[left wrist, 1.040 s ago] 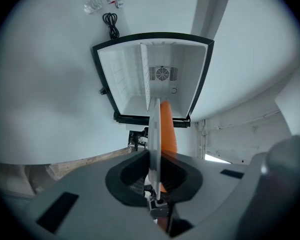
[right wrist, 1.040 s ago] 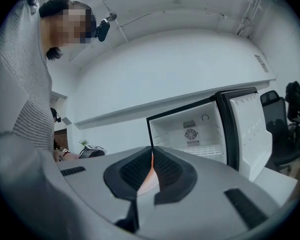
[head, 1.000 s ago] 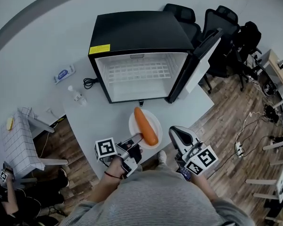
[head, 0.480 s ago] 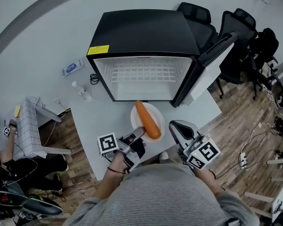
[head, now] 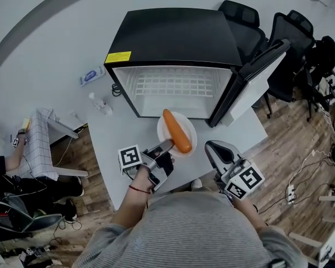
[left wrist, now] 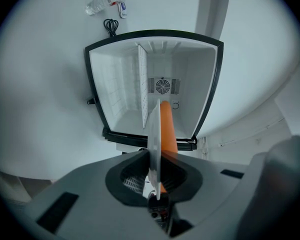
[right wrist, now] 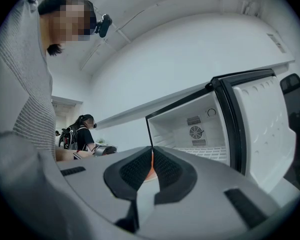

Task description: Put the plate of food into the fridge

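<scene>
Seen from above, a round white plate (head: 190,128) sits at the centre of the frame, over a pale grey tabletop (head: 111,147). It is just in front of a black mini fridge (head: 178,35) whose door (head: 257,77) hangs open toward 2 o'clock. On the plate lies a long orange carrot-shaped food (head: 177,131). Its long axis runs from 11 o'clock to 5 o'clock, and the far end points into the fridge's white interior at a wire shelf (head: 178,85).

The left gripper (head: 166,146) comes in from 7 o'clock, and its jaws are clamped on the near rim of the plate. In the left gripper view the plate (left wrist: 154,149) shows edge-on between the dark pads, with the orange food (left wrist: 167,129) beyond it and the open fridge (left wrist: 155,59) straight ahead. Whether the plate rests on the table or is lifted just clear of it is hard to tell.

The right gripper (head: 214,148) is at 4 o'clock of the plate, apart from it. In its own view the right gripper (right wrist: 151,169) has its jaws pressed together with nothing held between them.
</scene>
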`<act>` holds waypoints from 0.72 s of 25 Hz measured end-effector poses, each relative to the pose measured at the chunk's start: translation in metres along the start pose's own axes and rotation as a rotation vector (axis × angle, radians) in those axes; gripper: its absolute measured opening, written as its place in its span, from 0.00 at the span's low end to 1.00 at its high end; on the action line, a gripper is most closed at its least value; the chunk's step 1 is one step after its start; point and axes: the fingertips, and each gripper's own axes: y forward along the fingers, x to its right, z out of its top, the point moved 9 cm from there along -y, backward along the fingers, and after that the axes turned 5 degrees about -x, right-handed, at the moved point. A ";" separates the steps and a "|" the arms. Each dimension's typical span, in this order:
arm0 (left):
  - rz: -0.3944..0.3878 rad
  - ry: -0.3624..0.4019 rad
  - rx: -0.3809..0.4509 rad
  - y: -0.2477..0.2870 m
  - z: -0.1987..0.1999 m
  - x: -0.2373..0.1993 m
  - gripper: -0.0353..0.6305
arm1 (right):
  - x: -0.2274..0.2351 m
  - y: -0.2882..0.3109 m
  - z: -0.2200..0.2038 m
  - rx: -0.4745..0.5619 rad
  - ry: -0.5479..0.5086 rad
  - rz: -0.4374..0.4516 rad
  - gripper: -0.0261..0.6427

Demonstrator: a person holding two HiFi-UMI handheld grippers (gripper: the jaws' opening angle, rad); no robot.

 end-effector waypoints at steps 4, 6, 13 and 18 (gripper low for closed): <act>-0.004 0.006 0.013 0.012 0.019 0.001 0.11 | 0.005 -0.002 0.001 0.000 0.002 0.000 0.06; -0.005 0.005 0.019 0.017 0.026 0.001 0.11 | 0.007 -0.004 0.001 0.000 0.002 -0.003 0.06; -0.001 0.002 0.026 0.030 0.045 -0.001 0.11 | 0.012 -0.008 0.002 0.000 0.001 -0.009 0.06; 0.047 0.031 0.024 0.037 0.062 -0.014 0.11 | 0.015 -0.010 0.001 -0.003 0.000 -0.014 0.06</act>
